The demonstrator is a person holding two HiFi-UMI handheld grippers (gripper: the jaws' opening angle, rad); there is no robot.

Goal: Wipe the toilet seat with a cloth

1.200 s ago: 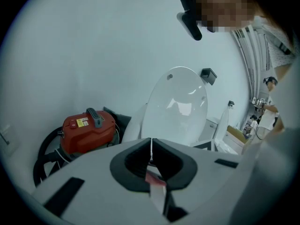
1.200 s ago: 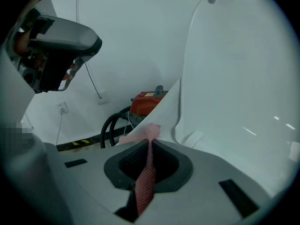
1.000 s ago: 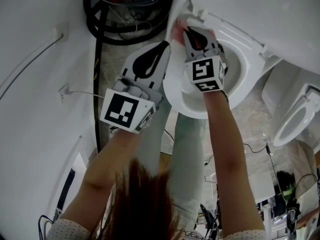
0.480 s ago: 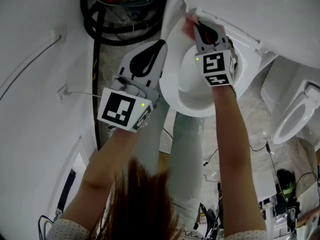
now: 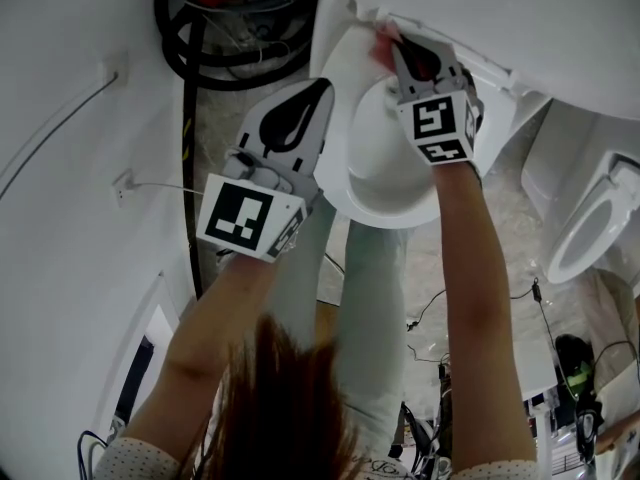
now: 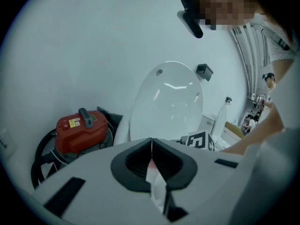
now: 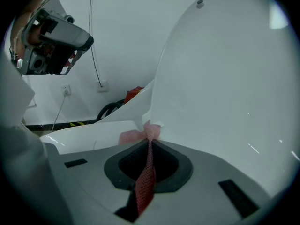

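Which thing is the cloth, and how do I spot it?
Find the big white toilet with its lid up. At the back of the seat, where it meets the lid, the right gripper is shut on a small cloth. It is the only pink, mesh-like thing among all that white.

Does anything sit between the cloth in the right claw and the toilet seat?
Nothing visible does. The right claw pinches the cloth, whose free end seems to meet the toilet seat at its back, beside the raised lid. The left claw, shut, hangs off to the side.
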